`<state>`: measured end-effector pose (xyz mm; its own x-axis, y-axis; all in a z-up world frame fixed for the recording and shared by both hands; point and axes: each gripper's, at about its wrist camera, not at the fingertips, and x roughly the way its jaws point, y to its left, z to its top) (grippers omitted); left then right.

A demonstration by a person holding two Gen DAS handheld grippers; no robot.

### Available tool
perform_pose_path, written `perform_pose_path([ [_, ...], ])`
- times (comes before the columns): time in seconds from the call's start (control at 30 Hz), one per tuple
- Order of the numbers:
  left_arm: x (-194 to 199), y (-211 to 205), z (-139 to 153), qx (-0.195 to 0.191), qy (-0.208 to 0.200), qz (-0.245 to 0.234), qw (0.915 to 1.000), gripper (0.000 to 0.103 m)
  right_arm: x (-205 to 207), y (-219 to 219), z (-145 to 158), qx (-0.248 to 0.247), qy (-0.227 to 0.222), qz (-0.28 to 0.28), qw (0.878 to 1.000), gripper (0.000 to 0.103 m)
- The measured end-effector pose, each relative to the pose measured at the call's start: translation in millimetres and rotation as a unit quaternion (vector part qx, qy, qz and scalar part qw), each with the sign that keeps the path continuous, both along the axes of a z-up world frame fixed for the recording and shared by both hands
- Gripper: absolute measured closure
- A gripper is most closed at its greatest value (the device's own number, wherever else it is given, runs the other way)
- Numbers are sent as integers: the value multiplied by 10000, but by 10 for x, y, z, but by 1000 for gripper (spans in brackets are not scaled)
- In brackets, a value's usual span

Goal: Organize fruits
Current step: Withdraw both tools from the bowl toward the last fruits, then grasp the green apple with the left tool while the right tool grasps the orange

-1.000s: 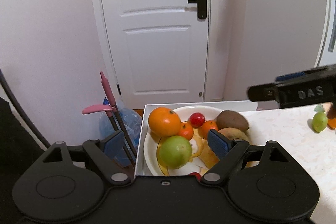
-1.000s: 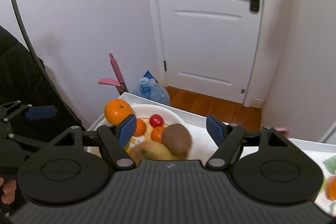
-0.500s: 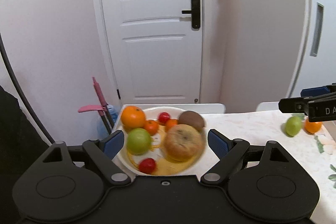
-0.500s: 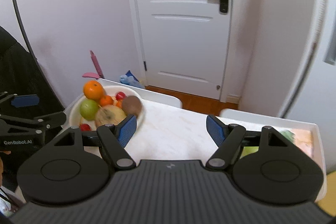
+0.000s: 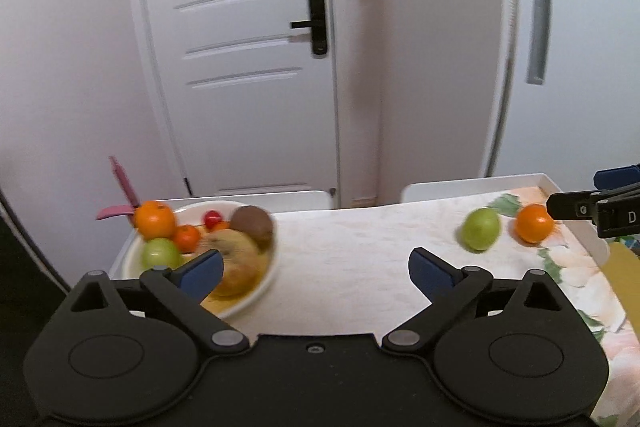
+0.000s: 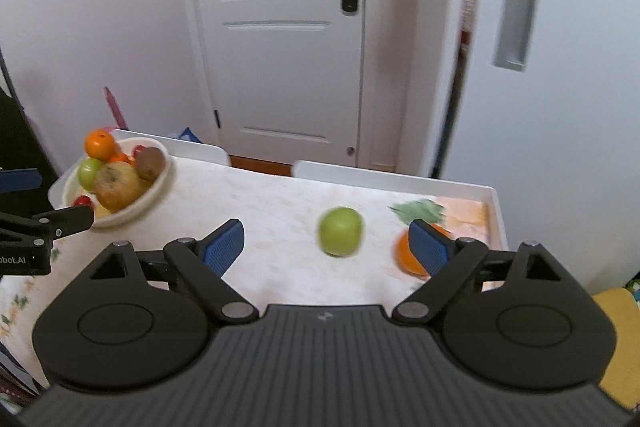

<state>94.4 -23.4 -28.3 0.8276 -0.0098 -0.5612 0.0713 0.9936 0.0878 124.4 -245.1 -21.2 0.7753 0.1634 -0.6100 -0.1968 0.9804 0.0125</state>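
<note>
A white bowl (image 5: 264, 279) at the table's left end holds an orange (image 5: 154, 218), a green apple (image 5: 160, 253), a kiwi (image 5: 253, 222), a brownish apple (image 5: 236, 263) and small red and orange fruits. The bowl also shows in the right wrist view (image 6: 156, 199). A loose green apple (image 6: 341, 231) and an orange (image 6: 408, 254) lie on the table's right part; the left wrist view shows them too, apple (image 5: 481, 235) and orange (image 5: 533, 223). My left gripper (image 5: 316, 269) is open and empty beside the bowl. My right gripper (image 6: 326, 243) is open and empty, just before the green apple.
The table (image 5: 352, 247) has a marble-look top with a flower-print cloth (image 5: 576, 267) at its right end and white raised rims. A white door (image 5: 240, 47) and walls stand behind. A pink-handled tool (image 5: 122, 187) leans beyond the left end.
Both grippers have swung right, away from the bowl. The loose green apple and orange have come into the right wrist view, now between its fingers.
</note>
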Motion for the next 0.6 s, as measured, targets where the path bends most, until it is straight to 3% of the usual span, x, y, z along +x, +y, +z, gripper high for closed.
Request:
perform_pose_path([
  [0.33, 358, -622, -247, 9, 93, -620, 9980, 2, 217, -644, -332, -209, 118, 91, 9997, 0],
  [0.6, 854, -1065, -599, 144, 241, -1375, 9901, 3, 511, -898, -701, -419, 216, 475, 9978, 0],
])
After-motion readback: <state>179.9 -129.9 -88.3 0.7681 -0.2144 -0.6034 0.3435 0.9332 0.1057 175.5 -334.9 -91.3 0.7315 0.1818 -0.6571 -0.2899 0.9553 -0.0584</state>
